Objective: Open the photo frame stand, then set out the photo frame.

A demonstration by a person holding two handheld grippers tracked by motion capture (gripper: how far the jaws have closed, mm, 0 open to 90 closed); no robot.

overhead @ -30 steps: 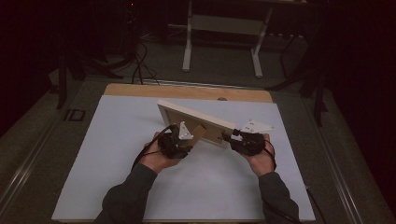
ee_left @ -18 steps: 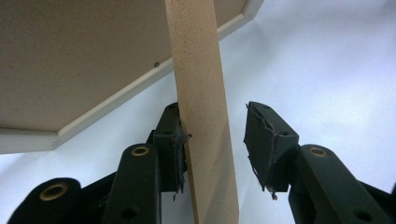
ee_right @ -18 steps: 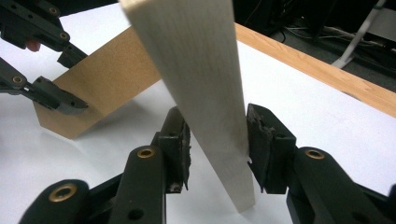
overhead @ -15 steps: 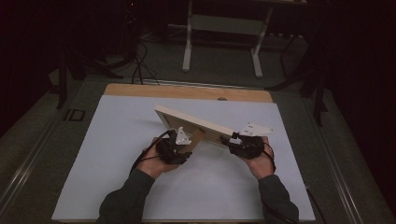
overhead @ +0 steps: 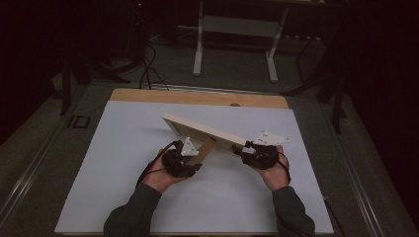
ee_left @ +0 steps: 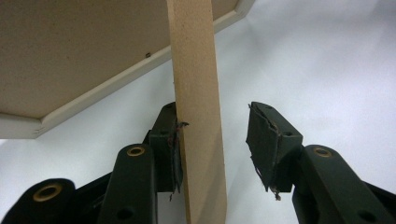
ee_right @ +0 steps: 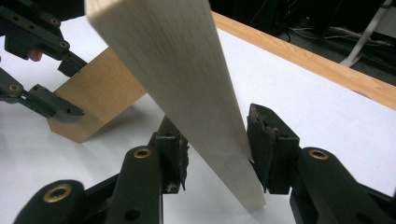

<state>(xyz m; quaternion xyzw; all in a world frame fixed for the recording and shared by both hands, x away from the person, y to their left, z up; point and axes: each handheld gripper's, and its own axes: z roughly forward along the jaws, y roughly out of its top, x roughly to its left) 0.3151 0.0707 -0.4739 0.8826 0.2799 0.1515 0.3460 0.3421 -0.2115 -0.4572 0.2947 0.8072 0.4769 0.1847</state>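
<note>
A pale wooden picture frame stands tilted on the white mat, propped on its brown back stand. My left gripper straddles that stand. One pad touches it and the other stands well clear; these jaws have just been opening. My right gripper has the frame's near end between its jaws, which have also just been opening. One pad rests against the edge and the other is apart. The frame's brown back fills the upper left of the left gripper view.
A white mat covers the wooden table, whose bare edge runs along the far side. Beyond it are a white stand's legs and cables on the floor. The left gripper shows far off in the right gripper view.
The frame has sunk a little and leans flatter. The left hand has drawn slightly toward the person. The right hand has stayed put.
</note>
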